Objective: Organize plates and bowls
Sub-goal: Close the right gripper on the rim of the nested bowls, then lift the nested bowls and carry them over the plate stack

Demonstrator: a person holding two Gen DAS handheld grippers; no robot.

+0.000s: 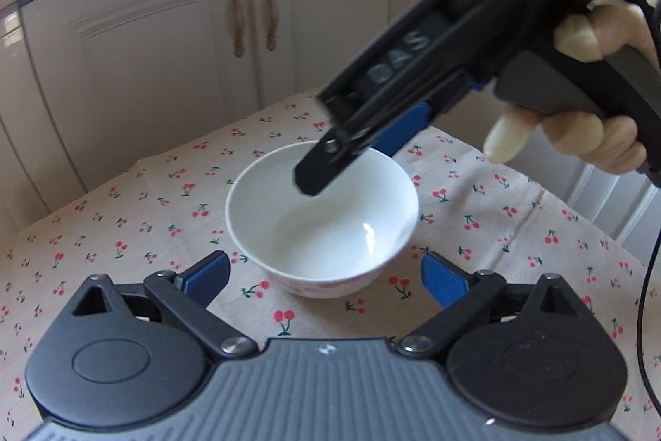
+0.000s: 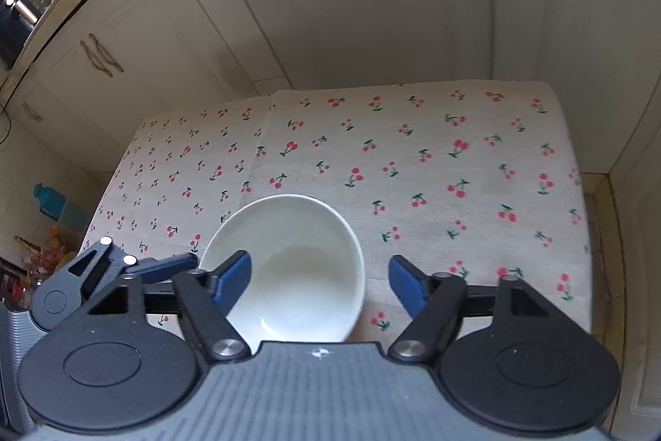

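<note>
Here the white bowl [image 1: 322, 222] stands upright and empty on the cherry-print tablecloth [image 1: 124, 226] that covers the table, in its middle stretch and well in from the far edge that faces the cream cabinets [image 1: 165, 48]. It is round, so it has no long axis to line up with; what matters is which part of the rim each tool can reach.

The right gripper [image 2: 320, 275] is the nearer one. In its own view the bowl's rim on the side away from the left tool lies between its two blue pads: one pad hangs over the inside of the bowl, the other stands outside the wall with cloth showing between pad and bowl. The jaws are parted and neither pad can be seen pressing on the wall, so nothing is held yet. From the left wrist view the same tool slants down from the upper right with a person's hand [image 1: 586, 85] on its handle, its black finger tip over the far rim.

The left gripper [image 1: 325, 275] waits wide open just short of the near rim, level with the bowl's wall and empty.

The pinch of the rim looks like the right hand's job.
</note>
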